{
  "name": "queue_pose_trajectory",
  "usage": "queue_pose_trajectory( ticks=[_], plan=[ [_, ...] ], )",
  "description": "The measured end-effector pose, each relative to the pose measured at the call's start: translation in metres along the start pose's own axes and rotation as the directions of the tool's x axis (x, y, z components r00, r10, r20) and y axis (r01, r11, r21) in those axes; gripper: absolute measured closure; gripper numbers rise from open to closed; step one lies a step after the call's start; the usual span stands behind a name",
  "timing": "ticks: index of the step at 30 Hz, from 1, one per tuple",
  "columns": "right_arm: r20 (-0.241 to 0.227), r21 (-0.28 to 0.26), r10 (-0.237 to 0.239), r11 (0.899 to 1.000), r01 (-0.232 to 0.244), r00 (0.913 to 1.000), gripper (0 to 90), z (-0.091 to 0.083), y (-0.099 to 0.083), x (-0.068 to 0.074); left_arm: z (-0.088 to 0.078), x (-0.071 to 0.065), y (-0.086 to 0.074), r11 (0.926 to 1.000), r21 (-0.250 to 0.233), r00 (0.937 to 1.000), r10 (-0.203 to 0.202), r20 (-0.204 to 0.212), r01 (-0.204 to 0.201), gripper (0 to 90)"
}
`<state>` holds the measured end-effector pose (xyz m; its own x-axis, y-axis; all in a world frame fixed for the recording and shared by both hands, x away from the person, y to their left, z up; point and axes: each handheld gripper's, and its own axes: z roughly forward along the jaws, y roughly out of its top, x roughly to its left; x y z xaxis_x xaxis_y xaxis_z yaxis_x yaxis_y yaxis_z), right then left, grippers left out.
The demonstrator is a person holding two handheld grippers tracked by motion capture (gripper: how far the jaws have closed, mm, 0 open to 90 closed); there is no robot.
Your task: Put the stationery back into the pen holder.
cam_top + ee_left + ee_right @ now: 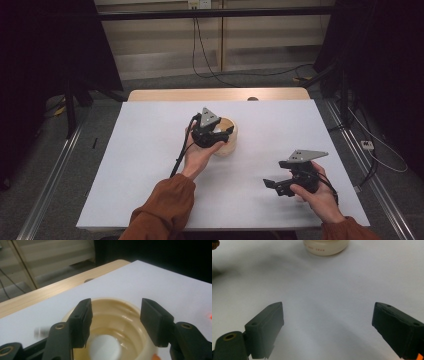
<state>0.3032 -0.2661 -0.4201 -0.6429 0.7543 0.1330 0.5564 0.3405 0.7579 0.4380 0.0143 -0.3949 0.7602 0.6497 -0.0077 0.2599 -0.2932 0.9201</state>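
Bowl (pixel 117 322) under parted left fingers (pixel 80 322)

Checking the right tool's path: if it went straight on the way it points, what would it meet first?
Most likely the cream bowl, straight ahead across bare white table; the right tool stands open. Depth is unclear.
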Motion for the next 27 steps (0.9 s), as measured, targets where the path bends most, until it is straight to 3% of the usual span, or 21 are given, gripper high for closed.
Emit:
queue_pose_trajectory(
  ticks=[5,8,12,20,24,27],
  plan=[
    [-0.003,-0.001,0.0,1.0,0.0,1.0,10.0,0.0,0.0,0.0,-0.008,-0.005,0.006,0.9996,-0.026,0.9999,-0.008,0.014,0.008,32.4],
    [-0.003,0.002,0.002,1.0,-0.002,1.0,9.9,0.0,-0.001,-0.001,-0.016,-0.004,0.008,0.9996,-0.021,0.9996,-0.019,0.02,0.02,22.0],
    [0.003,0.004,0.01,1.0,-0.01,0.9999,9.9,0.0,-0.001,-0.003,-0.03,-0.002,0.006,0.9998,-0.012,0.9998,-0.013,0.018,0.013,15.2],
    [0.005,0.008,0.01,1.0,-0.01,0.9999,9.5,0.0,-0.002,-0.005,-0.059,0.009,-0.009,0.9986,-0.014,0.9987,-0.052,-0.005,0.052,8.9],
    [-0.02,0.019,0.01,1.0,-0.009,0.9997,6.8,0.002,-0.002,-0.004,-0.073,0.017,-0.02,0.9995,0.005,0.9995,-0.032,-0.009,0.032,6.8],
    [-0.014,0.016,0.016,1.0,-0.016,0.9998,10.1,0.001,-0.001,-0.006,-0.084,0.022,-0.032,0.9992,0.03,0.9994,-0.028,-0.02,0.029,5.2]
  ],
)
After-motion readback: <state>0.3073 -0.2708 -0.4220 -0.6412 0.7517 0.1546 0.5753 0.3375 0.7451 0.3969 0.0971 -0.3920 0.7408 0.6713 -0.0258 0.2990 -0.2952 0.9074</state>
